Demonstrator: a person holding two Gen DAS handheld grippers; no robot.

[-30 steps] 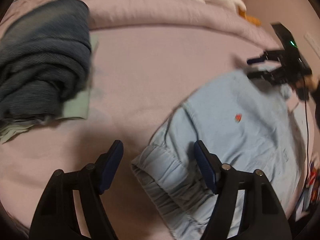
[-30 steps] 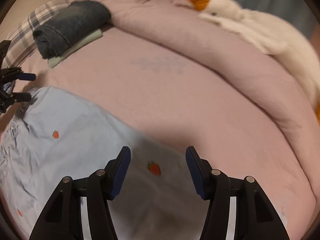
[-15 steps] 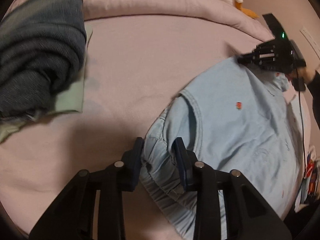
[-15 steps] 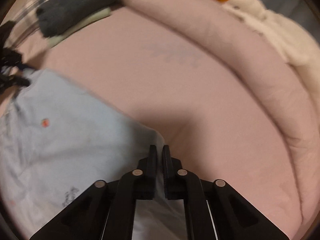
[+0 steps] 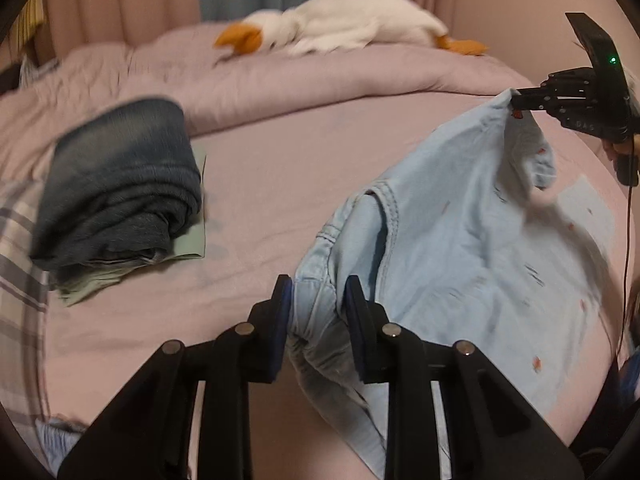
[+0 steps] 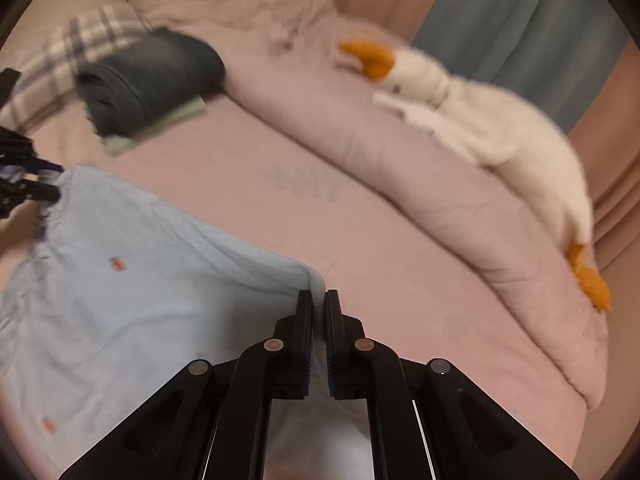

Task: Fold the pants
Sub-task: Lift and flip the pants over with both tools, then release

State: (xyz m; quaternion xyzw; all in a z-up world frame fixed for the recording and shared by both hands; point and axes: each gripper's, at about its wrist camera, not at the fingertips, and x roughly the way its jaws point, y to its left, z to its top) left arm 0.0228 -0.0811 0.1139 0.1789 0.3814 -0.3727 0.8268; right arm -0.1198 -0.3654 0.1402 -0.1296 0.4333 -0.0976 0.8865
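Light blue pants [image 5: 460, 248] with small red marks hang lifted above the pink bed, stretched between both grippers. My left gripper [image 5: 316, 292] is shut on the gathered waistband at the pants' near end. My right gripper [image 6: 318, 300] is shut on a corner of the pants [image 6: 140, 280]; it also shows in the left wrist view [image 5: 520, 102] at the upper right, pinching the far edge. The left gripper shows at the left edge of the right wrist view [image 6: 52, 182].
A stack of folded clothes, dark jeans [image 5: 116, 188] on top of a green garment, lies on the left of the bed. A rolled pink duvet [image 5: 320, 76] with a white plush goose [image 5: 340, 24] runs along the back. A plaid pillow [image 6: 76, 52] is at the left.
Both grippers closed on the pants and raised them off the bed. The cameras tilted up, so the goose and curtains now show.
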